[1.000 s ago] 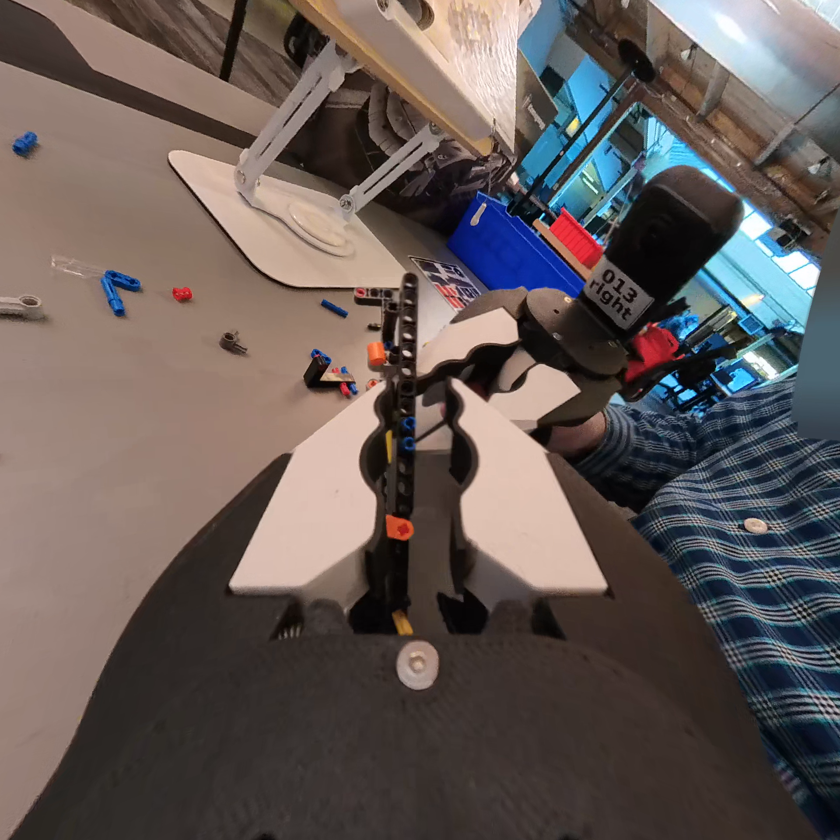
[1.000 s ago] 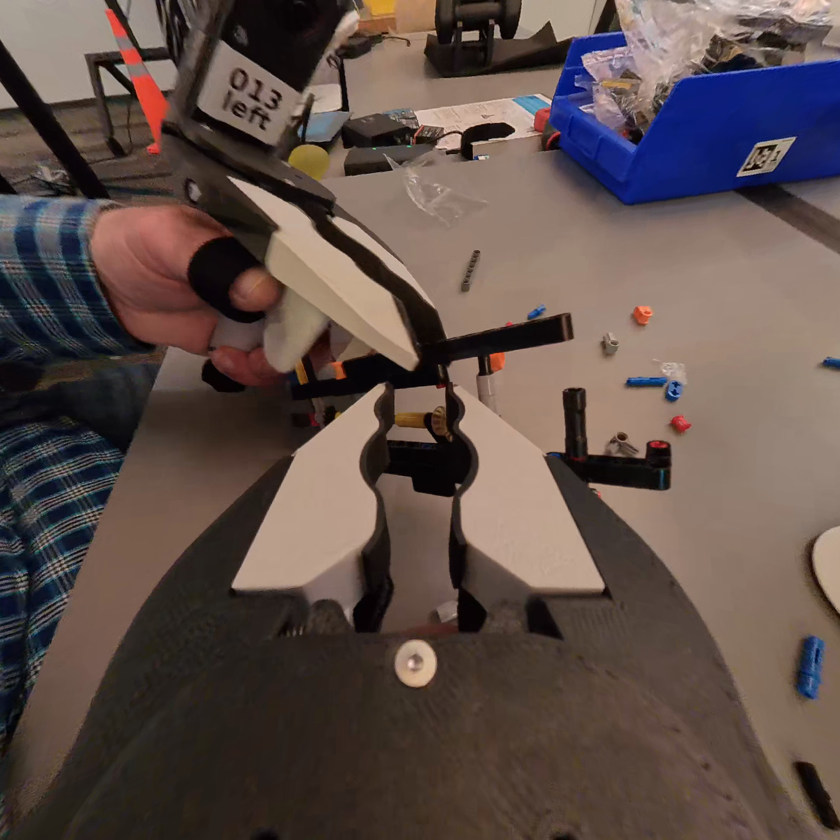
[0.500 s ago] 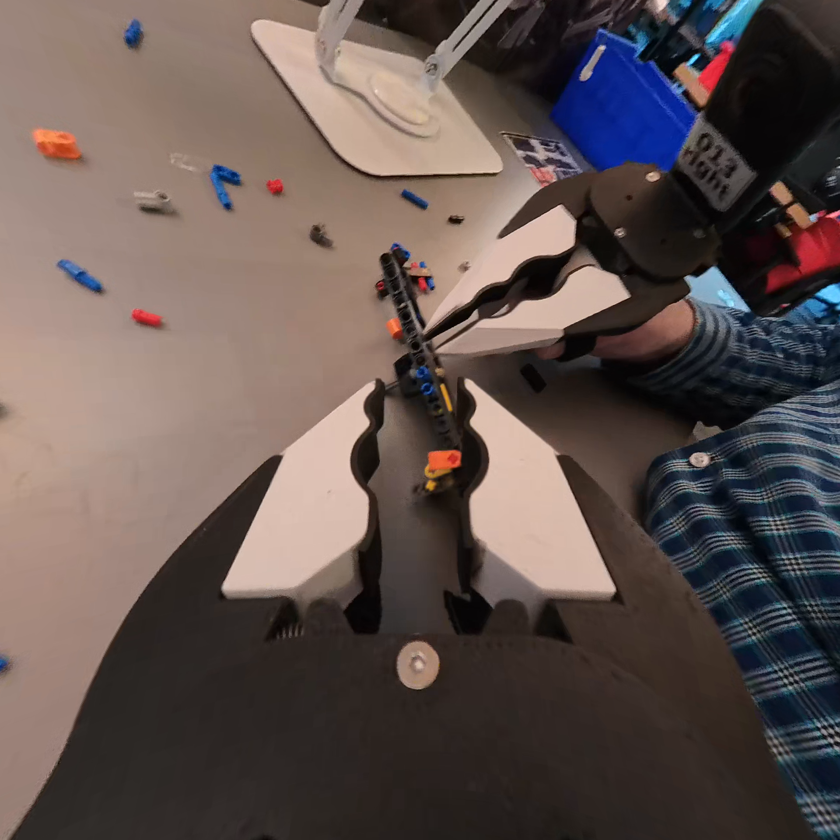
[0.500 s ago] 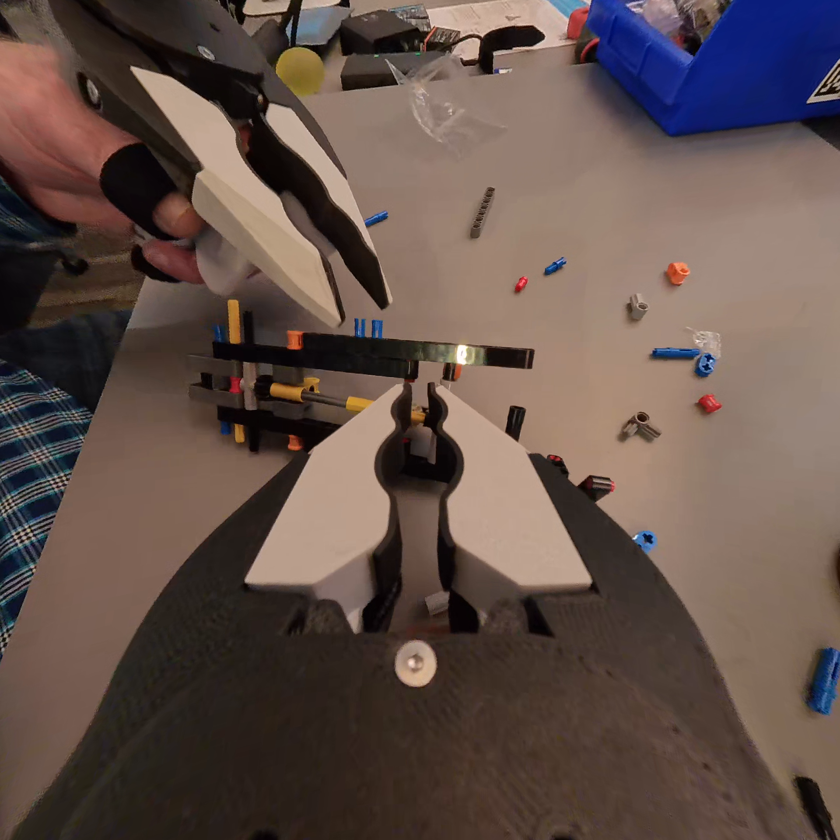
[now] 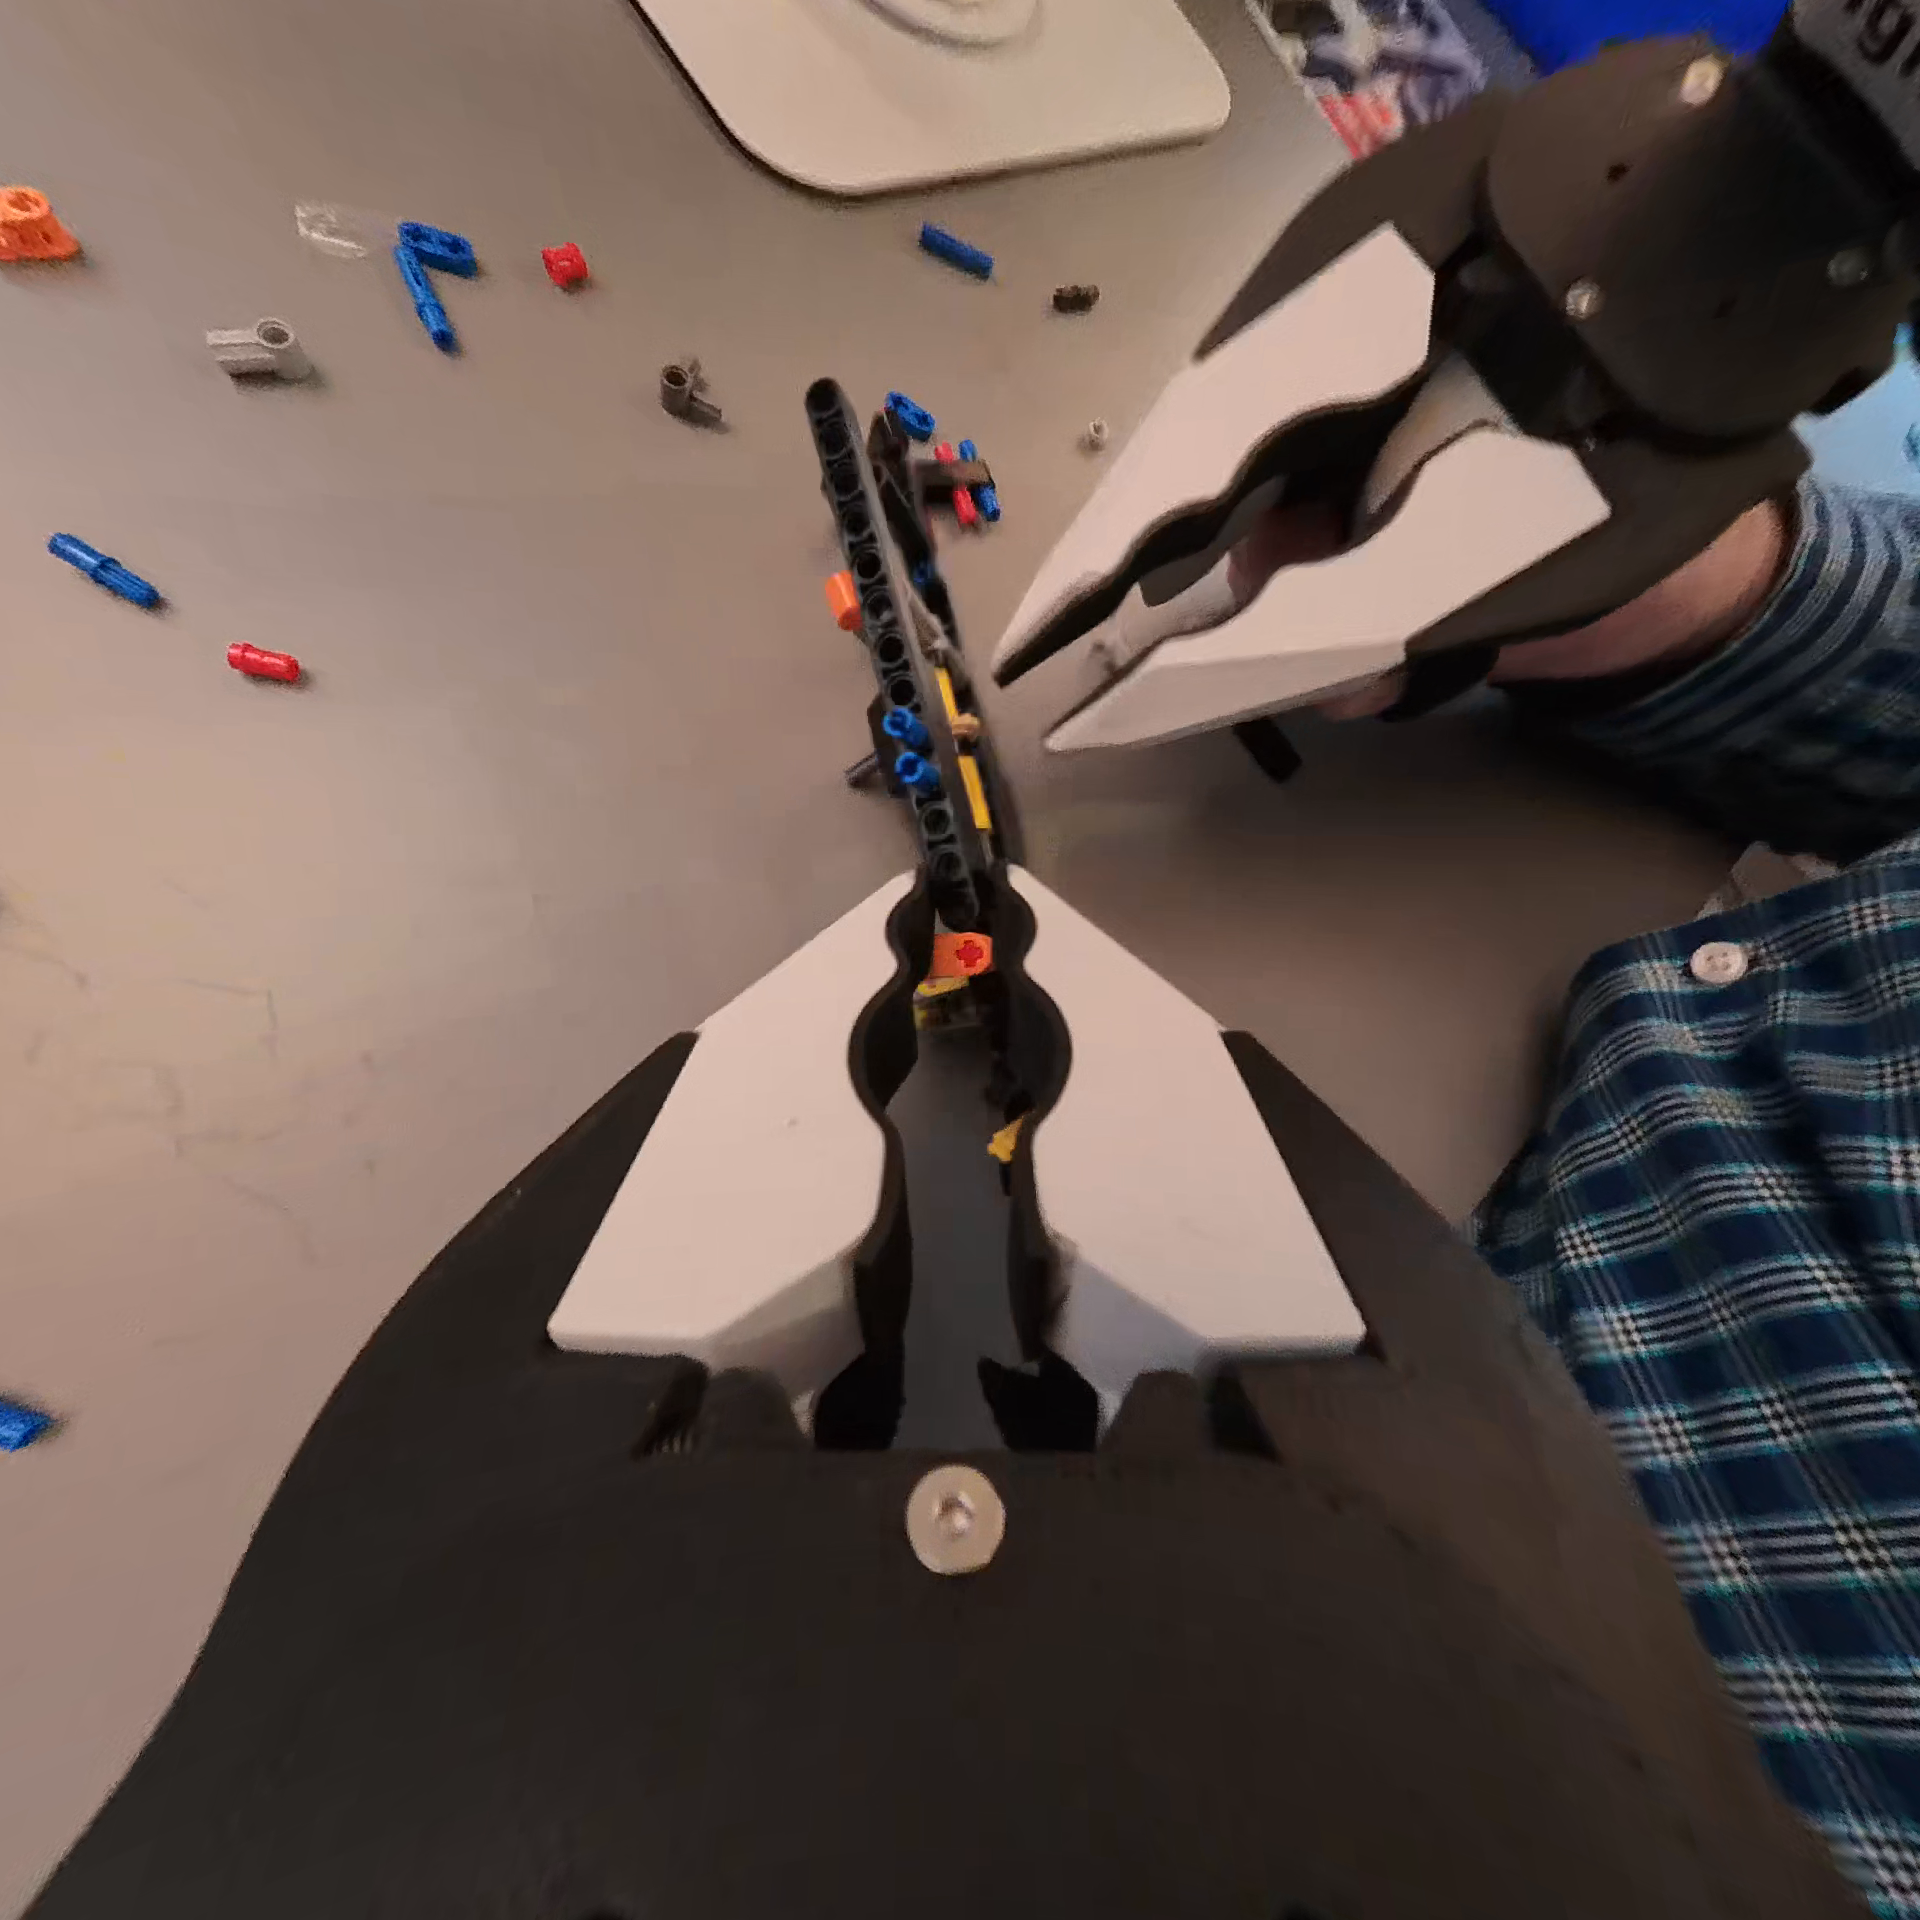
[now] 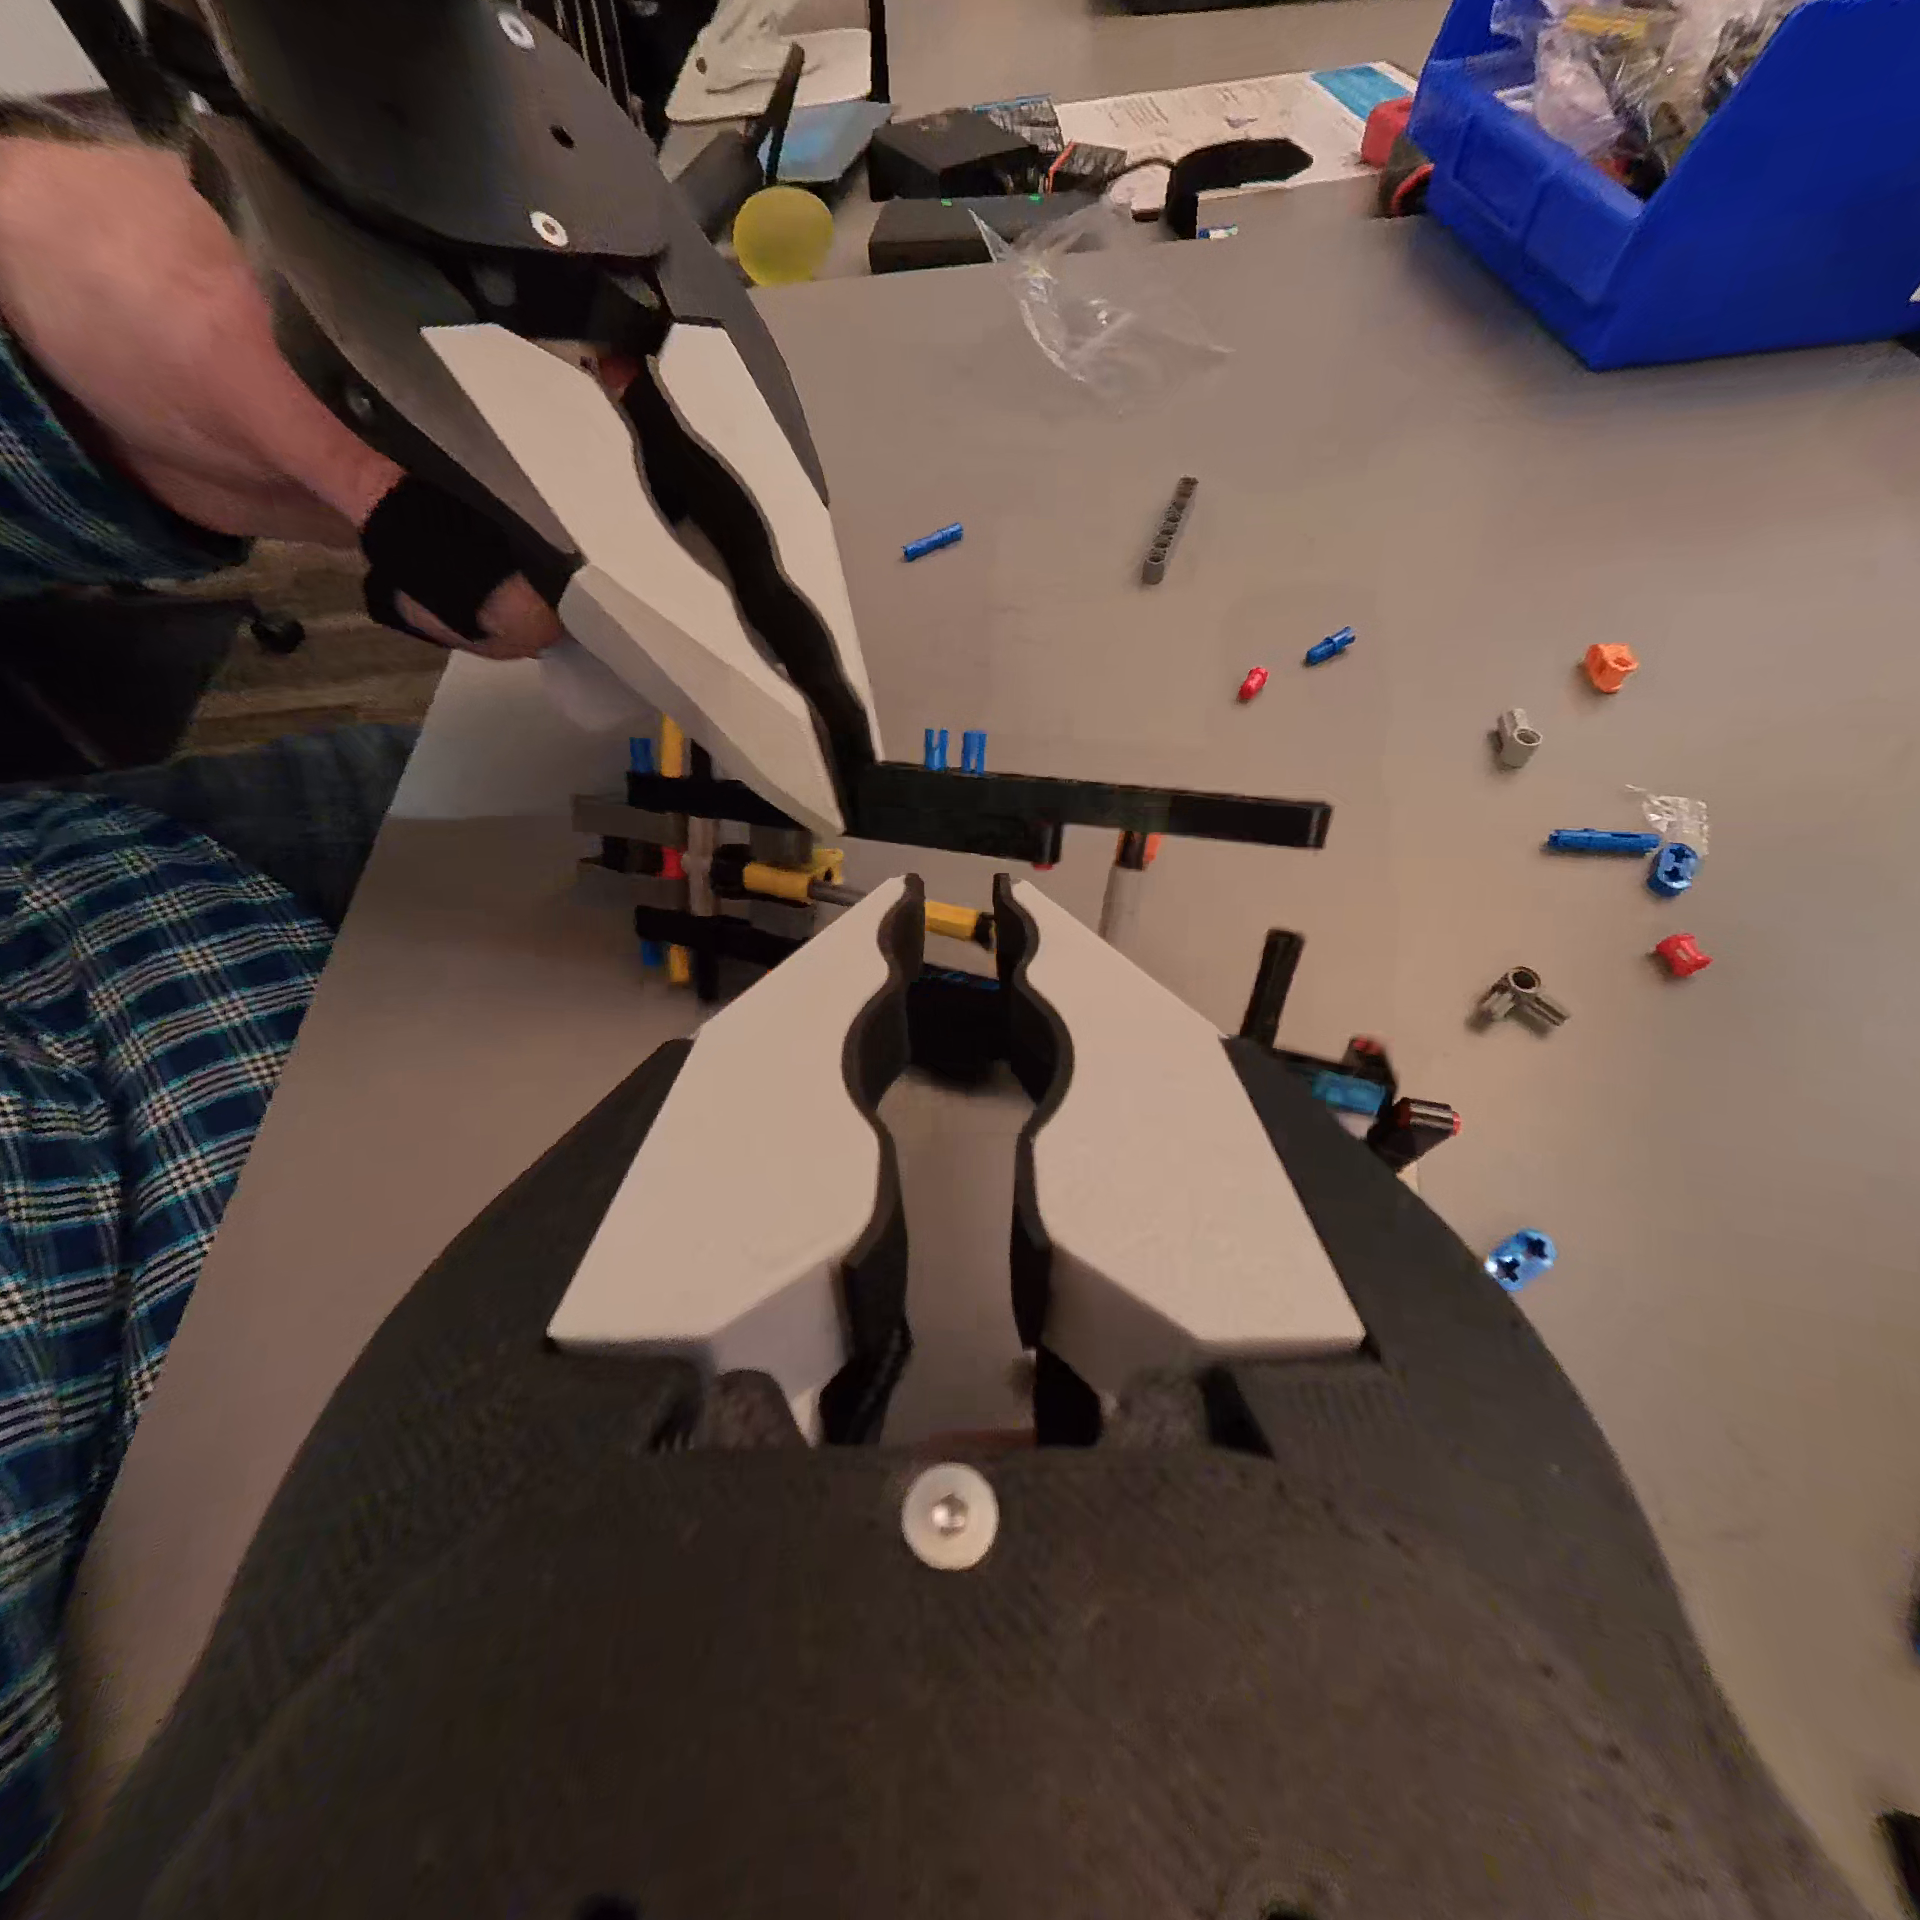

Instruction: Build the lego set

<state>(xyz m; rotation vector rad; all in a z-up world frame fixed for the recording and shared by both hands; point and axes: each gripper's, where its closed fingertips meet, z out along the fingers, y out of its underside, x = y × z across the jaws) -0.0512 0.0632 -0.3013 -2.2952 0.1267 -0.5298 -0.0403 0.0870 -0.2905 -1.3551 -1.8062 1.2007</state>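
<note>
Nearest in the left wrist view, the left gripper (image 5: 961,894) has its two white fingers closed in on the near end of the lego build (image 5: 904,665), pinching the long black holed beam just past an orange connector that sits in the gap between the fingers. The build stands on the grey table (image 5: 468,831), running away from the gripper on its edge, with blue pins, yellow pieces and an orange stud along it. In the right wrist view the same build (image 6: 1039,810) appears side-on, its long black beam level above a cluster of black, grey and yellow cross pieces at the left, with two blue pins standing up from its top. The right gripper (image 6: 956,894) sits just in front of that beam with its fingers a small way apart and nothing between the tips; a yellow axle of the build shows beyond the gap. In the left wrist view the right gripper (image 5: 1023,707) comes in from the right, tips just beside the build; whether they touch it is unclear. A hand (image 6: 177,374) in a plaid sleeve holds the left gripper. Farther out, loose pieces lie scattered: a red pin (image 5: 262,661), a blue bent piece (image 5: 431,272), a grey connector (image 6: 1517,740), an orange piece (image 6: 1608,665). Beyond them stand a white stand base (image 5: 935,83) and a blue bin (image 6: 1683,177).
</note>
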